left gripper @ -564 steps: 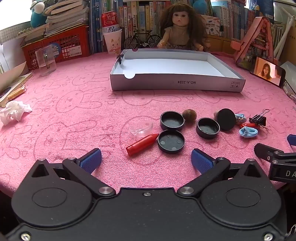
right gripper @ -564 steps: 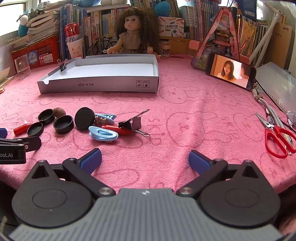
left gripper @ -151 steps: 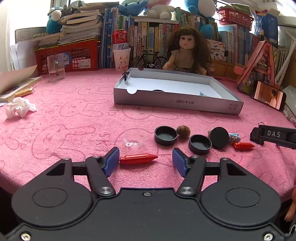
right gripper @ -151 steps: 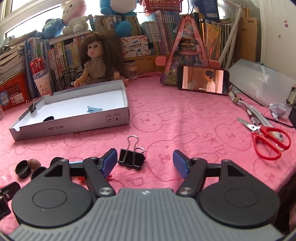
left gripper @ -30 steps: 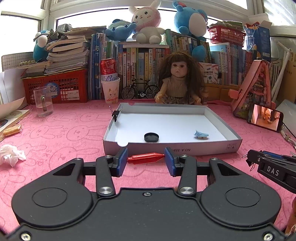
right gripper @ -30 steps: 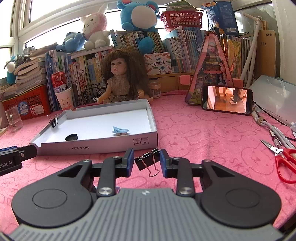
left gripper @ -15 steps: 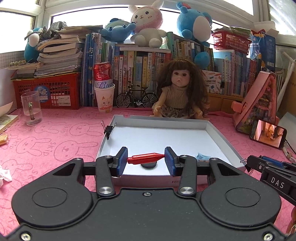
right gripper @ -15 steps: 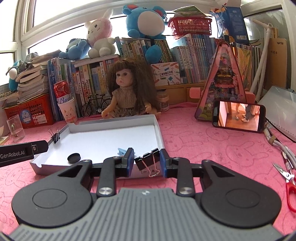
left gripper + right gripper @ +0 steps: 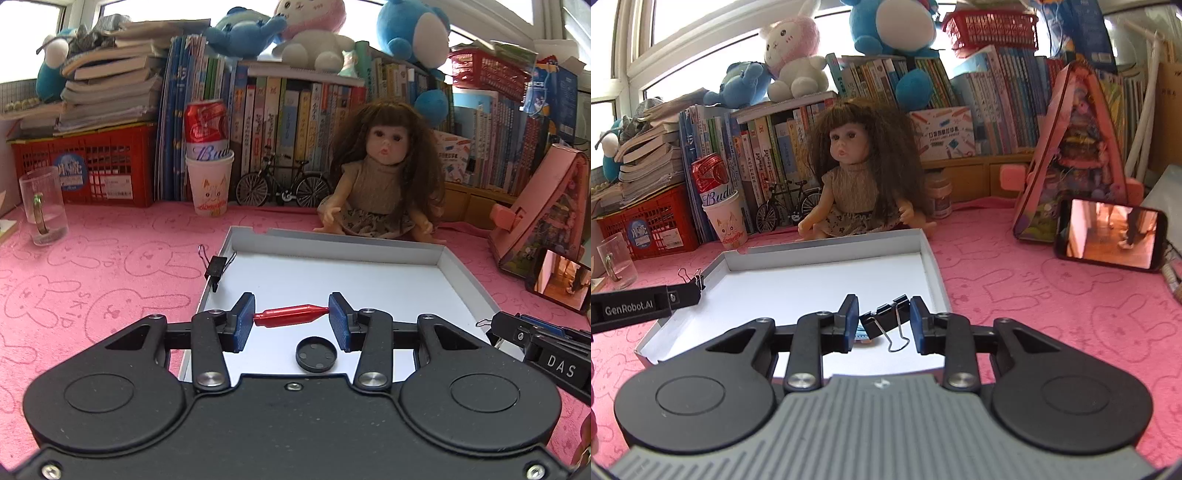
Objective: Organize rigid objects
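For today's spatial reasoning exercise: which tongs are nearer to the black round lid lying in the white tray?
Left. The left tongs, holding the red crayon, hover right above the black round lid. The right tongs, gripping a binder clip, are over the tray's other side.

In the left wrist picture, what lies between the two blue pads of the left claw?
A red, bullet-shaped plastic piece lies crosswise, clamped end to end between the left claw's pads, above the white cardboard tray. The left wrist view shows this.

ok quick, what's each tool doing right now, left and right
left tool: closed on the red crayon, held over the white tray.
right tool: closed on the black binder clip, also over the tray.
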Demonstrator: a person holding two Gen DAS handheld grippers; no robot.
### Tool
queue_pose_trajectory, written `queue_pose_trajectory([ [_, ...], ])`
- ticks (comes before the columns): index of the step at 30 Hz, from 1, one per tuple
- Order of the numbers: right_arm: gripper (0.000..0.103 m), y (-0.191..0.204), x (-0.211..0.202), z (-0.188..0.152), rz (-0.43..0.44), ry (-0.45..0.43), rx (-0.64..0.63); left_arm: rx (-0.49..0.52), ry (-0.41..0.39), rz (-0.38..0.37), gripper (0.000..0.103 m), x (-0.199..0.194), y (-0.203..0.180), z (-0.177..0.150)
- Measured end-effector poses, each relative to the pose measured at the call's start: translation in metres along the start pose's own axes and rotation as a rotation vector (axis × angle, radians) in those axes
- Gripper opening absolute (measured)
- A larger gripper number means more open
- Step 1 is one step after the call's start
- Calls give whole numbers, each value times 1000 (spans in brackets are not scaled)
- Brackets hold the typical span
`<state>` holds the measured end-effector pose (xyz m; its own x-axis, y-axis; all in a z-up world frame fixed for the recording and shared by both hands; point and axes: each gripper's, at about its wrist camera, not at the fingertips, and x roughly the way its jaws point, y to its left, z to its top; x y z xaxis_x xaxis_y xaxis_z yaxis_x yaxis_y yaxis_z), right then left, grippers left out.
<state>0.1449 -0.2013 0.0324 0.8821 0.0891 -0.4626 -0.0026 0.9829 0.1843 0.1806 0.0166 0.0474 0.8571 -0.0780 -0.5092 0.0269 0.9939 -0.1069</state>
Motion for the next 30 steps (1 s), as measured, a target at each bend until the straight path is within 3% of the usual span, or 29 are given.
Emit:
queue_pose_trajectory([
  [6, 34, -10, 34, 18, 37, 91, 75, -16, 59, -10, 41, 31, 8, 11],
  [15, 34, -15, 67, 30, 99, 149, 133, -30, 130, -21, 41, 71, 6, 18],
  [19, 34, -15, 76, 26, 94, 164, 128, -10, 149, -13, 41, 77, 3, 14],
  [22, 27, -12, 80, 25, 90, 182, 115, 1, 156, -11, 41, 79, 1, 13],
  [30, 27, -7, 81, 24, 93, 191, 89, 13, 182, -12, 41, 82, -2, 8],
])
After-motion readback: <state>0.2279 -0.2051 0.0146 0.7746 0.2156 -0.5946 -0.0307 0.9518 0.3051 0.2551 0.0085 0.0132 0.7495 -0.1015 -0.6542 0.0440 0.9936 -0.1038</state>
